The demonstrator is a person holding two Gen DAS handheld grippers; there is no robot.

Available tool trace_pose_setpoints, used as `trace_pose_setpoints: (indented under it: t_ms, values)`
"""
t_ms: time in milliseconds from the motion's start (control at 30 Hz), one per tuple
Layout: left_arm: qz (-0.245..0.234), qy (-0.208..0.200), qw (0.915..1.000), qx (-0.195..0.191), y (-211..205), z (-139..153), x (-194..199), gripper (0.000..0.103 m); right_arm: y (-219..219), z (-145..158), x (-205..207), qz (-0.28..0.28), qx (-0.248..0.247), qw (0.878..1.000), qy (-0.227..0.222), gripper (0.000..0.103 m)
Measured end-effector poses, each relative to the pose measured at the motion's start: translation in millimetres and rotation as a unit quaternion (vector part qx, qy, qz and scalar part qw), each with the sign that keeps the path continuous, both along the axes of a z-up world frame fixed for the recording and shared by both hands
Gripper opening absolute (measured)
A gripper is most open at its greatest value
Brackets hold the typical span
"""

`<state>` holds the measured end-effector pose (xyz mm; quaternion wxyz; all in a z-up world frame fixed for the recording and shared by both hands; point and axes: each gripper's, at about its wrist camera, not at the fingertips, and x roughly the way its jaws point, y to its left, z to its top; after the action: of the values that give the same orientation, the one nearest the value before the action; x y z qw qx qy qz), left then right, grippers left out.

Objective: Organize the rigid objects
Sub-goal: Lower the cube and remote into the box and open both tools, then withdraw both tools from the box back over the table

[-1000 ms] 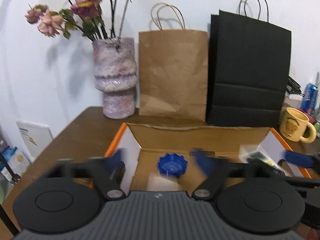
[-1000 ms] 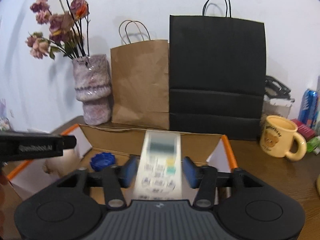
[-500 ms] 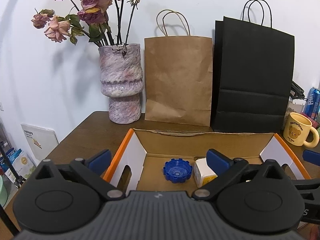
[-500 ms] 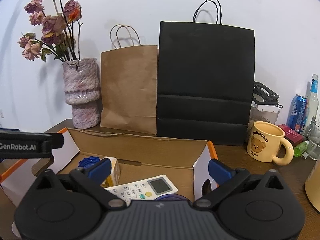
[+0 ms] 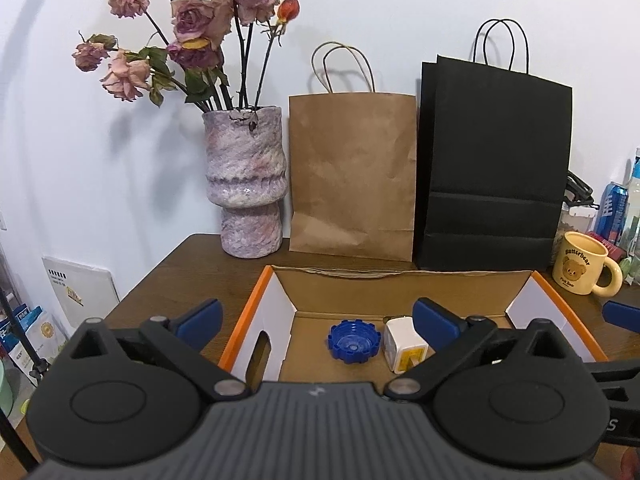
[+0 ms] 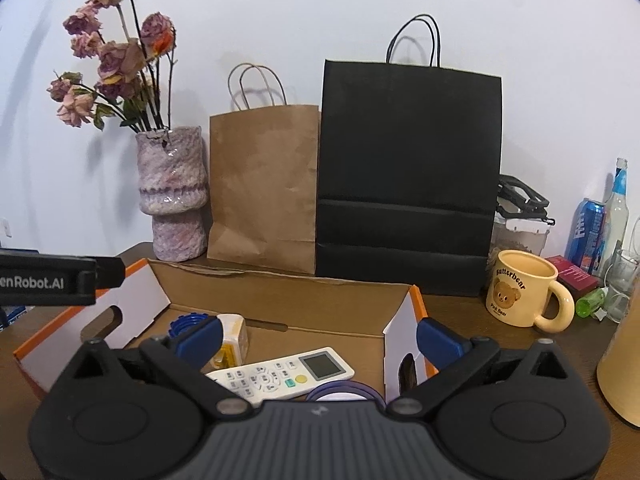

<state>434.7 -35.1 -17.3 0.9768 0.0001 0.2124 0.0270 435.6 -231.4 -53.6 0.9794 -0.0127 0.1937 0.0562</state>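
The right gripper (image 6: 316, 338) has just been opening and now stands wide with nothing between its pads. The remote control (image 6: 282, 374) lies flat on the floor of the cardboard box (image 6: 280, 294), just below and ahead of those open fingers. Its long axis runs across the view, with the screen end to the right and slightly farther off.

The left gripper (image 5: 316, 320) has likewise just opened fully and holds nothing. Ahead of it and lower, in the left part of the box, sit a blue cap (image 5: 354, 342) and a white charger (image 5: 404, 346), touching or nearly so.

The right hand is nearer the remote, the left nearer the cap. Both look free to leave the box for another object.
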Motion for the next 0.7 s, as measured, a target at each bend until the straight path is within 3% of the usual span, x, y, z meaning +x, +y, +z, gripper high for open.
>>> trace_pose_setpoints:
  t_ms: [700]
  values:
    - [0.009,-0.001,1.0,-0.002,23,4,-70,0.103,12,11,-80,0.01,-0.011,1.0,-0.015,0.103]
